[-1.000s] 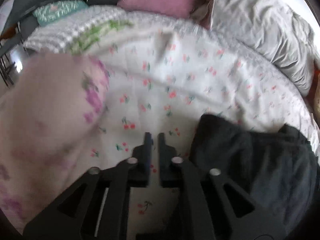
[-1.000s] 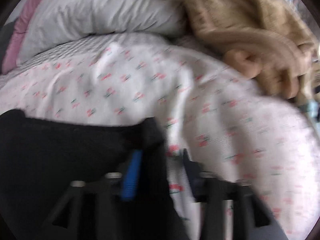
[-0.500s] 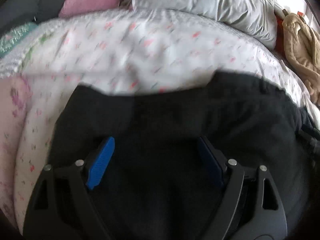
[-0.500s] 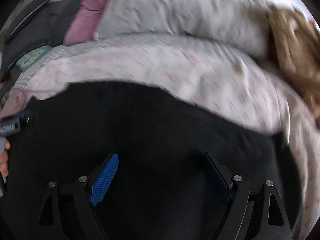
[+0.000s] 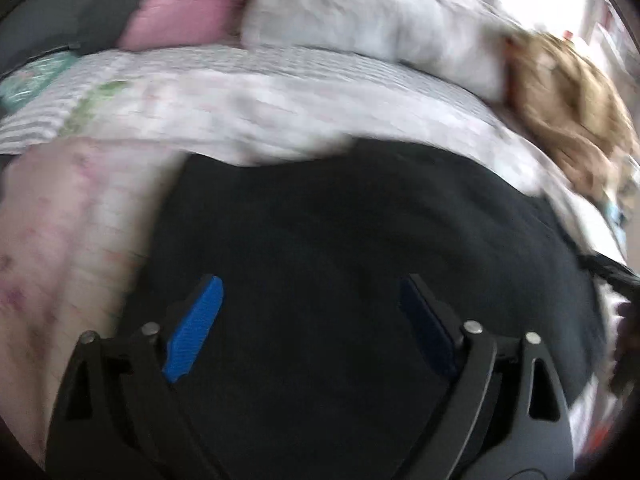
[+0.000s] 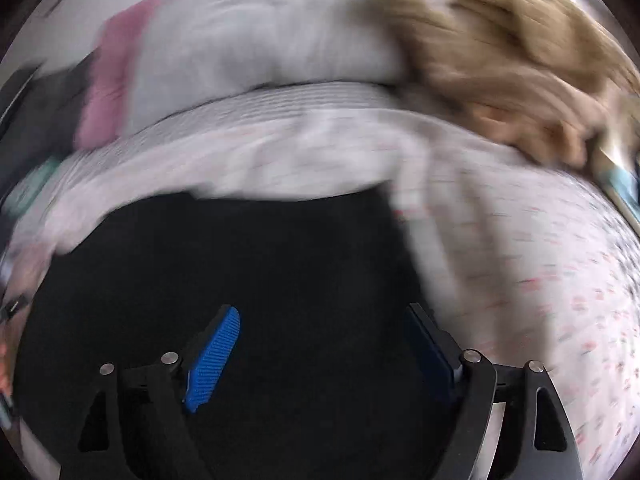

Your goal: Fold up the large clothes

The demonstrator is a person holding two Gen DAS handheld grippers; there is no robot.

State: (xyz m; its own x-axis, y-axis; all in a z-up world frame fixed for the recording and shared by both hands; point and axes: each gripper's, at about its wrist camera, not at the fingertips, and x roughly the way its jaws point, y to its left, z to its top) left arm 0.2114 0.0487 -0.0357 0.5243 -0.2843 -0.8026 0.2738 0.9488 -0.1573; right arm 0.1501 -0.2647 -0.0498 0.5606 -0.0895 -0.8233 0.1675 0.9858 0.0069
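Note:
A large black garment (image 5: pixel 360 232) lies spread on a bed with a white floral sheet (image 5: pixel 256 108). In the left wrist view my left gripper (image 5: pixel 310 292) is open and empty, its blue pads wide apart over the garment. In the right wrist view the same black garment (image 6: pixel 240 272) fills the lower left. My right gripper (image 6: pixel 324 320) is open and empty above it, near its right edge. Both views are blurred by motion.
A grey pillow (image 5: pixel 360 12) and a pink pillow (image 5: pixel 188 4) lie at the head of the bed. A tan fuzzy blanket (image 6: pixel 500 52) is heaped at the right. A pink floral cloth (image 5: pixel 60 240) lies left of the garment.
A second ago both grippers were shut at the garment's corners. They have since opened and now hover over the spread garment; both cameras keep swinging, the right one toward the garment's right edge.

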